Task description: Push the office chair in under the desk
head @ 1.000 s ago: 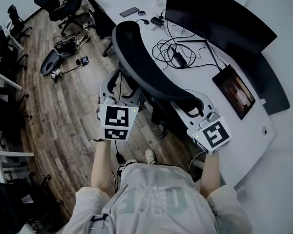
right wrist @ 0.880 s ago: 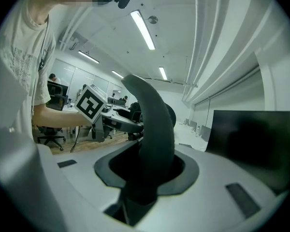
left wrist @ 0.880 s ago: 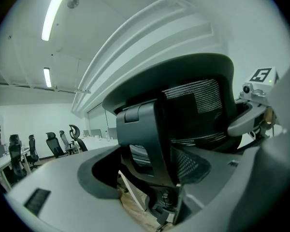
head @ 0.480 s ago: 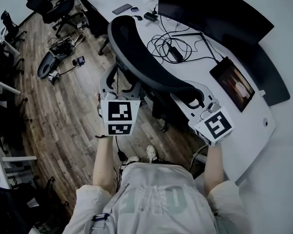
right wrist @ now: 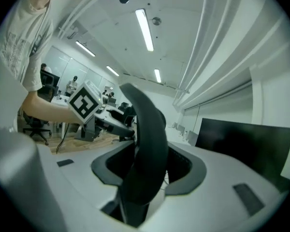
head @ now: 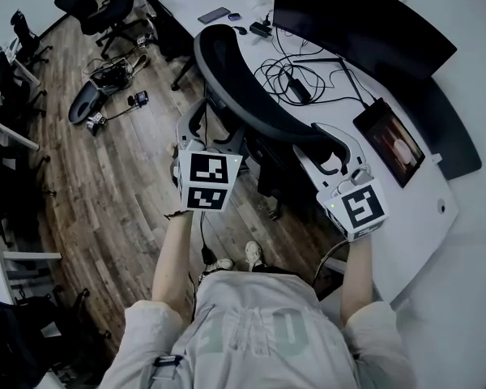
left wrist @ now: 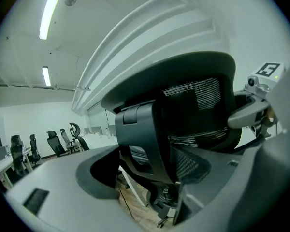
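Head view: chair (head: pixel 251 96) close against worktop (head: pixel 421 217) edge, seems nearly in. Left gripper (head: pixel 204 136) wide open around backrest's left side. Right gripper (head: pixel 334 154) jaws just opening, right rim loose between. Chair likely heavy, rolls; push on stiff frame, not soft mesh

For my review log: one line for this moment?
chair at desk | left gripper open at backrest | right gripper just opening, backrest between fingers
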The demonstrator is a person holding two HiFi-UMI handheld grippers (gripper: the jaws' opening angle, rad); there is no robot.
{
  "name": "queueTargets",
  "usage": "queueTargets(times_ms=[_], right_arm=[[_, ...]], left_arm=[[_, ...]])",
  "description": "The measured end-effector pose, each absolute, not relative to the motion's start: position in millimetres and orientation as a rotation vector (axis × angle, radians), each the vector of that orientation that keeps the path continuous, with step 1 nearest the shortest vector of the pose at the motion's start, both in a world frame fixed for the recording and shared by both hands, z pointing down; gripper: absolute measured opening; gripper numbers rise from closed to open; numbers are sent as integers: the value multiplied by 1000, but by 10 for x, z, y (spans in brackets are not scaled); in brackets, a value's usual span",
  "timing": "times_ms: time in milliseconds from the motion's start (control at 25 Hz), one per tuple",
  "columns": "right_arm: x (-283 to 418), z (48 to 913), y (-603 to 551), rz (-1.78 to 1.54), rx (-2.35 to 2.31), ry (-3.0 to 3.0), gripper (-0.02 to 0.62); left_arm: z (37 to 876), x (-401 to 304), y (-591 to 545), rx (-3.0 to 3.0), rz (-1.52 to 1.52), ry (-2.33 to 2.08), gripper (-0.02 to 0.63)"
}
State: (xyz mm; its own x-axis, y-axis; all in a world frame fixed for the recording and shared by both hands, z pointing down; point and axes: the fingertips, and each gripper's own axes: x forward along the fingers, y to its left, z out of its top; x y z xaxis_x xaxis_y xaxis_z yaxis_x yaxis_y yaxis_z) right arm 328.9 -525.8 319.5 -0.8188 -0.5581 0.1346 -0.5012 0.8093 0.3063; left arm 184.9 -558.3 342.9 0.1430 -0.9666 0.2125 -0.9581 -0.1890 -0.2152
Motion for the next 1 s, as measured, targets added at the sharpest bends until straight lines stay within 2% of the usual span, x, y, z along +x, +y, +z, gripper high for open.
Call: queueTargets(times_ms=[120,440,760,800,840,880,920,1000], right_arm=[[3367,2908,-5158,-414,918,-2833,202],[3135,2292,-4585,-546,1069,-2838,209],[2633,1943,-3897,-676,946,-2992,195],[2562,1958,-3858,-678,945,-2997,162],[2492,1986,-3833,-676,951,-2996,122],[2423,2028,-3818,-671,961,-2990,100],[2355,2082,-3809,-661,968,-2981,72],[2220,2223,-3800,-618,963,-2958,48]], left_arm=[[3334,1822,-5482,-2311,-487,1961,318],[2844,1757,-5041,-2240,-360,1871,318],[2310,1777,-4351,-2169,-280,1683,313],[2280,1750,-4258,-2155,-280,1687,289],[2257,1702,-4168,-2134,-275,1708,206],[2243,1642,-4087,-2107,-269,1740,94],[2240,1585,-4017,-2081,-264,1769,27],[2268,1506,-3917,-2052,-261,1803,17]])
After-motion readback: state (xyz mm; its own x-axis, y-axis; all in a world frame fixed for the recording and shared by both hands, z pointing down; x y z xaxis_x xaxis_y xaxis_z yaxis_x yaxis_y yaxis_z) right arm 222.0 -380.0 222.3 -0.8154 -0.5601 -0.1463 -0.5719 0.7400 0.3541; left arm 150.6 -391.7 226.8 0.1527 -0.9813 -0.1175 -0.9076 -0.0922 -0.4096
